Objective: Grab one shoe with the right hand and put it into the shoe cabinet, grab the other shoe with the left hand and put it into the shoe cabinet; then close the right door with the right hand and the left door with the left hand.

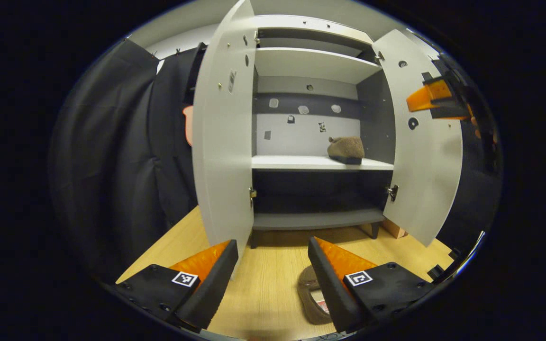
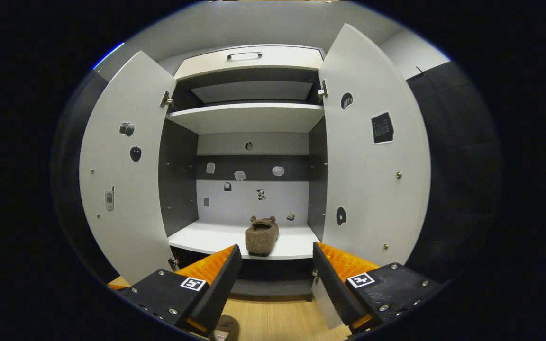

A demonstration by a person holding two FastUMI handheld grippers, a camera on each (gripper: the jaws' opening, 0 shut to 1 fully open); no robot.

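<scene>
A brown fuzzy slipper (image 1: 345, 150) (image 2: 262, 236) rests on the white middle shelf (image 1: 292, 163) (image 2: 206, 239) of the open shoe cabinet, toward its right side. The second brown slipper (image 1: 313, 296) (image 2: 225, 329) lies on the wooden floor in front of the cabinet. My left gripper (image 1: 273, 255) hangs open low over the floor, and its right finger covers part of that slipper. My right gripper (image 2: 275, 255) is open and empty, held in front of the middle shelf short of the shelved slipper. In the left gripper view it shows at the upper right (image 1: 436, 97) beside the right door.
Both cabinet doors stand wide open: the left door (image 1: 223, 142) (image 2: 126, 189) and the right door (image 1: 424, 156) (image 2: 372, 180). A lower grey shelf (image 1: 318, 220) and an upper shelf (image 2: 249, 116) hold nothing. Black cloth hangs on both sides. The floor is light wood (image 1: 263, 284).
</scene>
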